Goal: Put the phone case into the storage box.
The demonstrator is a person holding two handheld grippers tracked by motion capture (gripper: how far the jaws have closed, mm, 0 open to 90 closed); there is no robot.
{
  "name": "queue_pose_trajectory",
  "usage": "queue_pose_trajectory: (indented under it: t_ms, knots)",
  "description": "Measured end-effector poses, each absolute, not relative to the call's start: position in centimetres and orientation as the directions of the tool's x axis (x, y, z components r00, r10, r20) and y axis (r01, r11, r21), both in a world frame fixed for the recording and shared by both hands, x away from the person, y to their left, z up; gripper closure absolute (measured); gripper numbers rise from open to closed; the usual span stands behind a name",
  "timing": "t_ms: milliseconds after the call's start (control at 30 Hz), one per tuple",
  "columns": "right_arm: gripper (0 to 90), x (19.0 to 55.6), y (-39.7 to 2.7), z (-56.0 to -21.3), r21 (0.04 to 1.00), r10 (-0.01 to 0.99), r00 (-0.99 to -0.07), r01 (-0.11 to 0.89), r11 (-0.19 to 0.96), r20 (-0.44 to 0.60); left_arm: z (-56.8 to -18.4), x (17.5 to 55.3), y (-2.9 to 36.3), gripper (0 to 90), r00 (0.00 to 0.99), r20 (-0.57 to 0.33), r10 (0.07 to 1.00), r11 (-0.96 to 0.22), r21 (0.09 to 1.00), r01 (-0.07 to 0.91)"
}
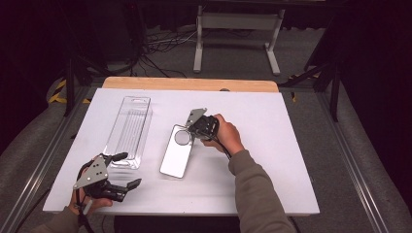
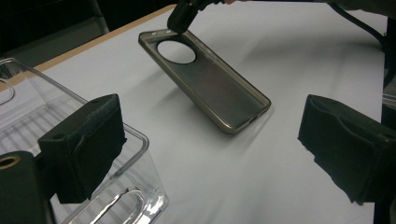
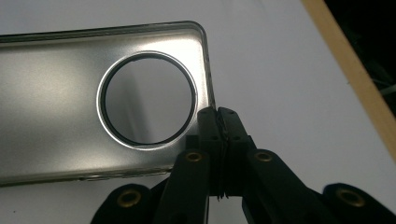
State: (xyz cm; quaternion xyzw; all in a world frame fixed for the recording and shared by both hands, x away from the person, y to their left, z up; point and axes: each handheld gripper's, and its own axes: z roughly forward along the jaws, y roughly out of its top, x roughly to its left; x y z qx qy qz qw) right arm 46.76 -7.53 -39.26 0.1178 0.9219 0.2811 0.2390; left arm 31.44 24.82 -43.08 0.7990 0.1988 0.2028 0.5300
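Note:
A translucent phone case (image 1: 176,155) with a round camera hole lies lengthwise mid-table. Its hole end is tilted up off the white surface while the other end rests down, as the left gripper view shows (image 2: 215,88). My right gripper (image 1: 190,132) is shut on the case's rim beside the hole; in the right gripper view the jaws meet on that thin edge (image 3: 218,121) of the case (image 3: 56,121). My left gripper (image 1: 130,170) stands open near the front left, jaws wide apart with nothing between them (image 2: 215,144). The right gripper's tip (image 2: 180,21) shows at the case's far end.
A clear plastic packaging tray (image 1: 128,128) lies left of the case, its near end right by my left gripper (image 2: 135,200). The white sheet covers a wooden table (image 1: 189,83). Bare white surface (image 1: 277,145) lies to the right of the case.

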Motion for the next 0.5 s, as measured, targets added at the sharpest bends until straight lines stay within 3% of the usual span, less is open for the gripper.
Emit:
queue_pose_trajectory:
  t_ms: [267, 500]
  knots:
    - [89.9, 43.3, -9.1, -36.9, 0.625, 0.375, -0.783, -0.023, 0.78, -0.496, -42.2, 31.8, 24.3, 8.8, 0.833, 0.099, 0.545, -0.342, 0.933, 0.113]
    - [89.9, 40.8, -11.1, -36.2, 0.653, 0.397, -0.739, -0.076, 0.754, -0.544, -41.5, 32.7, 23.3, 8.7, 0.836, 0.085, 0.543, -0.348, 0.928, 0.131]
